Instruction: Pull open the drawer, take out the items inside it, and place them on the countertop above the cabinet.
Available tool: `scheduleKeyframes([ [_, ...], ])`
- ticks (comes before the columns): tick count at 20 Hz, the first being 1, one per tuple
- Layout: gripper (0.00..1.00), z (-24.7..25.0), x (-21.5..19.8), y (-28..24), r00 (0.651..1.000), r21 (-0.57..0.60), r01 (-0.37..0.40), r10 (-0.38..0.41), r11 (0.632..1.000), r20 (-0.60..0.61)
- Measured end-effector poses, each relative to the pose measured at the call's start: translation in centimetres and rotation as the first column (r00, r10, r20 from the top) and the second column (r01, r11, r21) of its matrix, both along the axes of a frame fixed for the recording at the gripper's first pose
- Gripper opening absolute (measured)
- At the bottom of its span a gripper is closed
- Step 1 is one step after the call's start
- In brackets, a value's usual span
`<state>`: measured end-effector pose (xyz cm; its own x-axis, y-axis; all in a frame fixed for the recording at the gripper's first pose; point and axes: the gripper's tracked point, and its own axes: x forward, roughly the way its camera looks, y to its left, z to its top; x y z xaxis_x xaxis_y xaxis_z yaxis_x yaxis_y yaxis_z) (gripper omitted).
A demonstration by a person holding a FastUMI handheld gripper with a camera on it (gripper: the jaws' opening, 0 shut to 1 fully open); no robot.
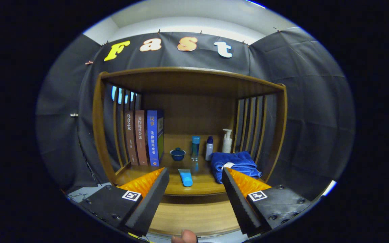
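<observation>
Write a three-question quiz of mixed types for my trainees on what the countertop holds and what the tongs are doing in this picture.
1. True or false: the tongs are shut on the light blue tube.
2. Multiple choice: what lies just ahead of the right-hand finger? A) a folded blue towel B) a red mug C) a banana
3. Fill in: three ___ stand upright at the countertop's left side.

Key
1. False: the tongs are open and hold nothing; the tube lies on the countertop beyond them.
2. A, the folded blue towel.
3. books.
</observation>
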<state>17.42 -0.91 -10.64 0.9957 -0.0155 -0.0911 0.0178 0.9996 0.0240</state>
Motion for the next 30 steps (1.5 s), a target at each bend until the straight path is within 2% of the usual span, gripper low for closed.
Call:
scheduleKeyframes([
  [3, 0.99, -2.4, -3.7, -1.3, 0.998, 0.037, -0.002, 0.0, 0.999, 0.061],
  [5, 0.99, -4.8, -5.9, -1.6, 0.997, 0.012, -0.02, 0.019, 1.0, 0.071],
  [9, 0.99, -9.2, -8.1, -1.0, 0.993, 0.011, -0.056, 0.054, 0.998, 0.107],
  [13, 0.99, -15.7, -8.5, -0.4, 0.996, 0.027, -0.065, 0.063, 0.998, 0.068],
  [19, 0.99, -21.5, -7.8, -1.2, 1.0, 0.039, -0.027, 0.027, 0.999, -0.002],
  [23, 0.98, -22.9, -7.4, 0.2, 0.996, 0.021, -0.09, 0.09, 0.996, -0.029],
  [30, 0.99, -23.0, -6.9, 0.5, 0.995, 0.013, -0.094, 0.095, 0.995, -0.043],
])
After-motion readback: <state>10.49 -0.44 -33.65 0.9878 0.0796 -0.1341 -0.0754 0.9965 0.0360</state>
